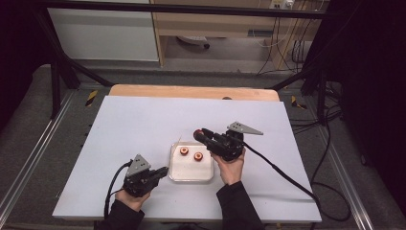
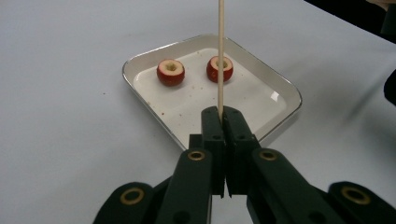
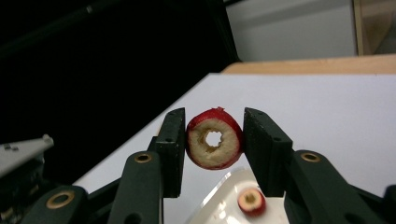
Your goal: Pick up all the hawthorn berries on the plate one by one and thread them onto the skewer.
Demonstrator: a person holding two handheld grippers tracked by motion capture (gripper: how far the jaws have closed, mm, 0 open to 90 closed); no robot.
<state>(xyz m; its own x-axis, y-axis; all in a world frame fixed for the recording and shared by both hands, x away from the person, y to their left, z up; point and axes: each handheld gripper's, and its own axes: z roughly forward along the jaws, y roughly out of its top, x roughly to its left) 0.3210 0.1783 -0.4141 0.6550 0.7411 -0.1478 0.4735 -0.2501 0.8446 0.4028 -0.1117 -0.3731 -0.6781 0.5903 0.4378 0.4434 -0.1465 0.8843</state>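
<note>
I see a cored red fruit (image 3: 215, 143), a ring with a hole through its pale flesh, pinched between the two jaws of my right claw (image 3: 214, 147). In the high view that fruit (image 1: 197, 134) sits at the tip of the right claw (image 1: 201, 135), lifted just past the far right corner of the tray (image 1: 191, 176). The hole faces the camera on the claw.

Two more cored red fruits lie in the shallow white tray with a metal rim (image 2: 140, 88), side by side in its far half: the left fruit (image 2: 170, 72) and the right fruit (image 2: 220, 68), each with its hollow facing up. They are near each other but apart.

My left claw (image 2: 222, 112) is pressed together on a thin wooden stick (image 2: 220, 51), which rises straight out of the jaws and crosses in front of the right fruit in that view. In the high view the left claw (image 1: 165, 171) rests at the tray's near left corner, with my left hand (image 1: 131, 196) behind it.

The tray stands near the middle of the white table (image 1: 134, 124), closer to its near edge.
</note>
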